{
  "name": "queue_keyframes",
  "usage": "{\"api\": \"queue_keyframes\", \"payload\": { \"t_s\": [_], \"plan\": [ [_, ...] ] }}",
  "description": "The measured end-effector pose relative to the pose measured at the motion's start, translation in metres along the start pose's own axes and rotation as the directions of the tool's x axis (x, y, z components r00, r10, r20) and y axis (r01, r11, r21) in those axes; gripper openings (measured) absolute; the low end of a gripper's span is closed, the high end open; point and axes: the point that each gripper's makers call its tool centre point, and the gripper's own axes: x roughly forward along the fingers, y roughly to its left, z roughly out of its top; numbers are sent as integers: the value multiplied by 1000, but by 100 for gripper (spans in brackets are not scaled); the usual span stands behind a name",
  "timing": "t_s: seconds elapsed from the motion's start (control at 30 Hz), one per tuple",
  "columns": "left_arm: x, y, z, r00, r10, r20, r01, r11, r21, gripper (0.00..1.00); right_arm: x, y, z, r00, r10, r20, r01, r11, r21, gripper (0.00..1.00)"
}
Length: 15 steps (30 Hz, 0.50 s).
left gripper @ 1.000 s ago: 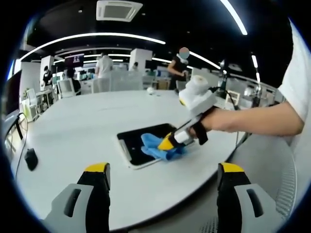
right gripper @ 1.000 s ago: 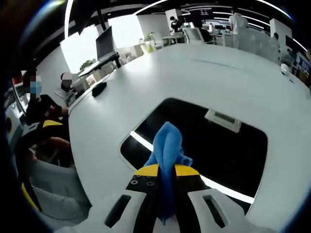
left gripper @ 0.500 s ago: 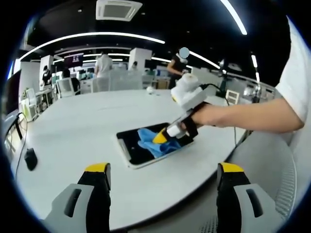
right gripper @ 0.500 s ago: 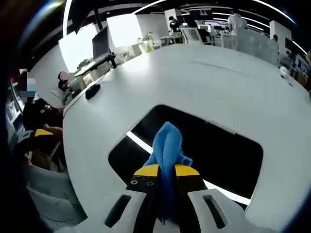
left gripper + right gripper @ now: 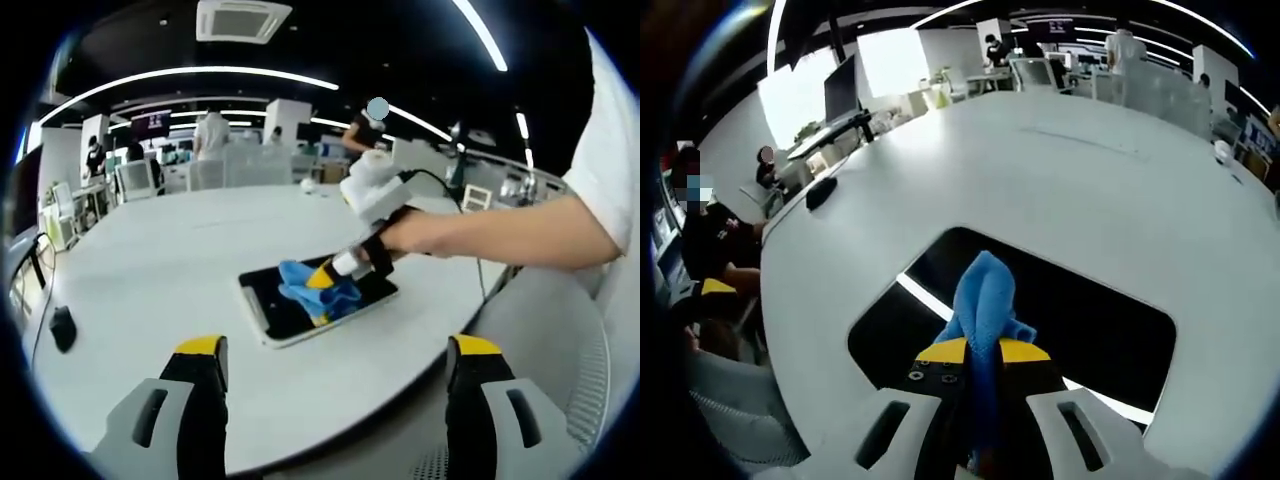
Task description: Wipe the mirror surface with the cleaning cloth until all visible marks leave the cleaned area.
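The mirror [image 5: 316,303] lies flat at the centre of the left gripper view, on the white worktop [image 5: 150,270]. Its glass looks dark, with a thin white frame, and it reflects a ceiling light. No marks can be made out at this size. The blue cleaning cloth [image 5: 985,300] is clamped in the right claw [image 5: 982,350] and pressed on the glass, so the wiping step seems in hand. The next stroke probably needs to cover the uncovered dark areas. The left claw [image 5: 335,360] hangs spread apart and empty at the lower frame.
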Motion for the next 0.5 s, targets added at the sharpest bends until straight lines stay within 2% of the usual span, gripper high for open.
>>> {"api": "queue_keyframes", "payload": {
  "t_s": [0.17, 0.5],
  "plan": [
    [-1, 2, 3, 1000, 12, 16, -12, 1000, 4, 92, 7, -9, 8, 1000, -13, 3, 13, 1000, 1, 5],
    [0, 1, 3, 1000, 9, 17, -9, 1000, 0, 92, 11, -11, 15, 1000, -27, 13, 26, 1000, 12, 5]
  ]
}}
